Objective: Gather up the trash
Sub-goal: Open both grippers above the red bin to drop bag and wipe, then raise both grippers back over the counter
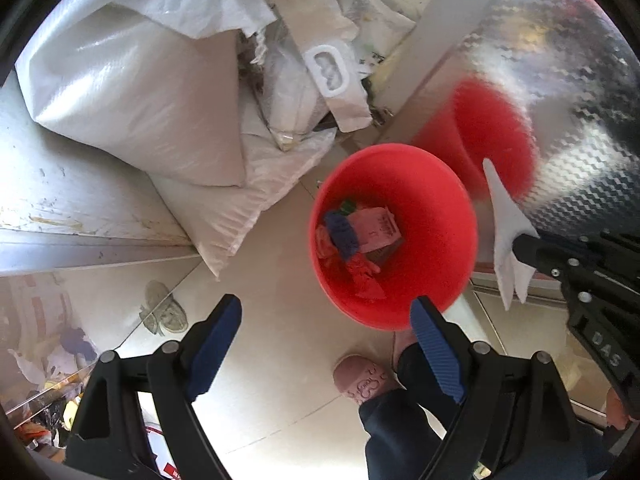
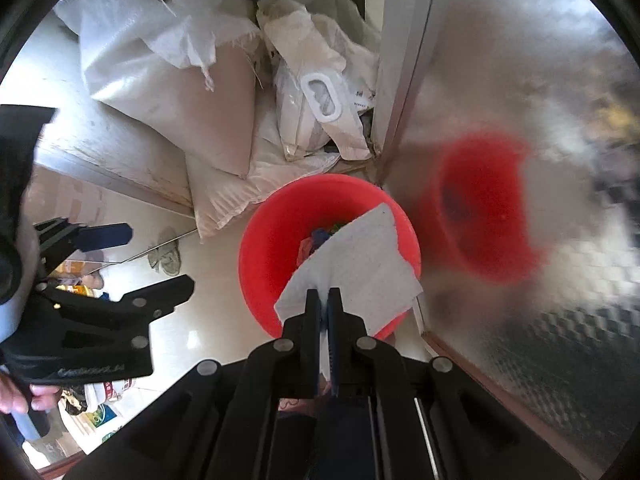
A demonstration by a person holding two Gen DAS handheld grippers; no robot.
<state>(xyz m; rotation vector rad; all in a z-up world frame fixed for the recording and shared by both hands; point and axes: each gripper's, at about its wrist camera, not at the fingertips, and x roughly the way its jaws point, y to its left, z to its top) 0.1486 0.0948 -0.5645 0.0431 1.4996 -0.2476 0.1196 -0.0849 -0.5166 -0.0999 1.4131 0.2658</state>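
Right gripper (image 2: pixel 324 300): jaws pressed together on a white paper napkin (image 2: pixel 360 264), pinching it near its lower corner; in the left wrist view the same gripper (image 1: pixel 520 246) comes in from the right edge with the napkin (image 1: pixel 505 224) sticking up and drooping down from its tips.
Left gripper (image 1: pixel 326 344): jaws spread wide with nothing between the blue pads (image 1: pixel 214 350); in the right wrist view it (image 2: pixel 132 256) sits at the left edge, held in a hand (image 2: pixel 24 394).
Napkin position: hanging above the near side of the red bucket (image 2: pixel 280 240), covering part of its opening in the right wrist view.
Red bucket: stands on the pale tiled floor (image 1: pixel 264 320), just beside a shiny patterned metal panel (image 1: pixel 560 80) that mirrors it as a red blur.
Bucket contents: a pink carton (image 1: pixel 376 228), a dark blue crumpled piece (image 1: pixel 340 232) and red wrappers (image 1: pixel 362 276) lie at the bottom.
Behind the bucket: white woven sacks (image 1: pixel 132 80) are piled against the wall, with a bag bearing a white plastic handle (image 1: pixel 328 68) among them.
Floor: a pale shoe (image 1: pixel 166 314) lies to the left; a pink slipper (image 1: pixel 362 378) on the person's foot shows near the bottom of the left wrist view.
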